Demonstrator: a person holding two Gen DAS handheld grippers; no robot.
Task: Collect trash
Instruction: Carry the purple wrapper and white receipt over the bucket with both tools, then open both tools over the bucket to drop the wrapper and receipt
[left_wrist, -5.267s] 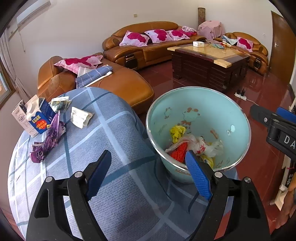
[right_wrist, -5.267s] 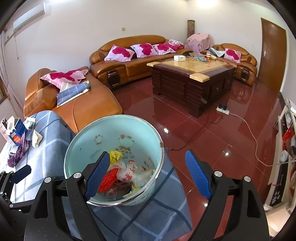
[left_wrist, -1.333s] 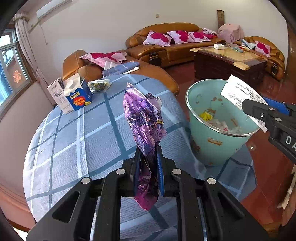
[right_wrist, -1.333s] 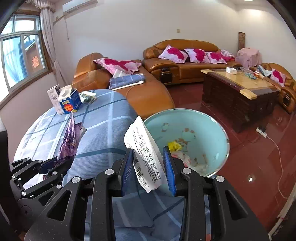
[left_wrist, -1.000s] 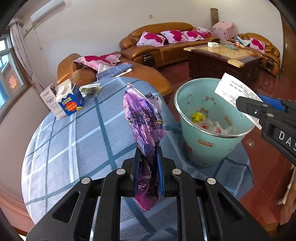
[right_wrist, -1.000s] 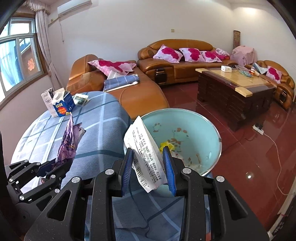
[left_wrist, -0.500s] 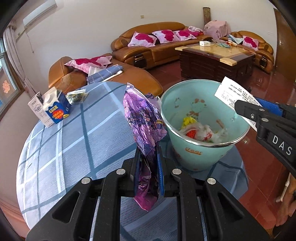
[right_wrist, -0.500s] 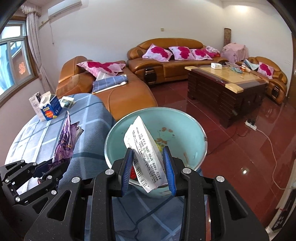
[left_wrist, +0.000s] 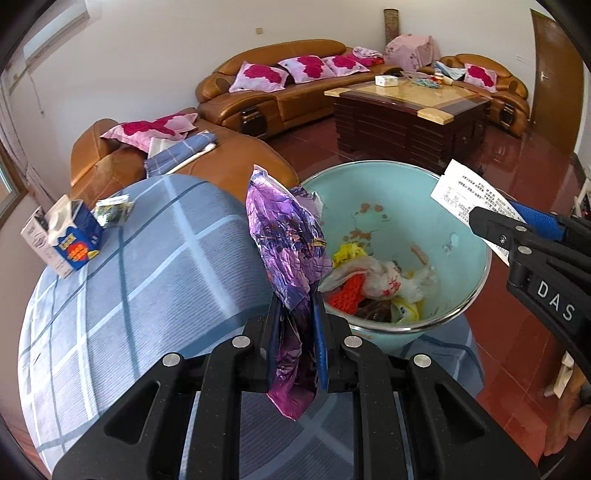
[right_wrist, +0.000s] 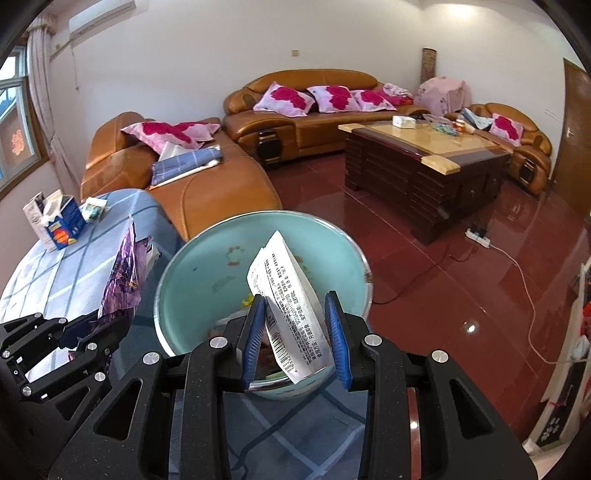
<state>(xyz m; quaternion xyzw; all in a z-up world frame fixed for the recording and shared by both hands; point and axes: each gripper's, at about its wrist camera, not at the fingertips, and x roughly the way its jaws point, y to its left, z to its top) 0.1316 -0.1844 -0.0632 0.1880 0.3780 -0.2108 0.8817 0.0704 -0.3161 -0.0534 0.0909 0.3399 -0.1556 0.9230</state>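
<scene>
My left gripper (left_wrist: 295, 314) is shut on a crumpled purple wrapper (left_wrist: 288, 240) and holds it upright just left of the teal trash bucket (left_wrist: 476, 284). The bucket holds red, yellow and white trash (left_wrist: 369, 284). My right gripper (right_wrist: 295, 321) stands over the bucket's (right_wrist: 184, 277) near rim with its jaws parted around a white printed paper packet (right_wrist: 291, 299) that sits loosely between them. The right gripper and its packet (left_wrist: 465, 192) also show at the right of the left wrist view. The purple wrapper (right_wrist: 123, 280) shows at the left of the right wrist view.
The bucket stands at the edge of a round table with a blue checked cloth (left_wrist: 147, 266). A blue milk carton (left_wrist: 74, 236), a white box (left_wrist: 37, 236) and a small wrapper (left_wrist: 112, 210) lie at the table's far left. Brown sofas (right_wrist: 306, 122) and a coffee table (right_wrist: 424, 158) stand beyond.
Both grippers have moved closer to the bucket with their trash. The right gripper's jaws have widened, so the paper packet now sits loose between them over the bucket.
</scene>
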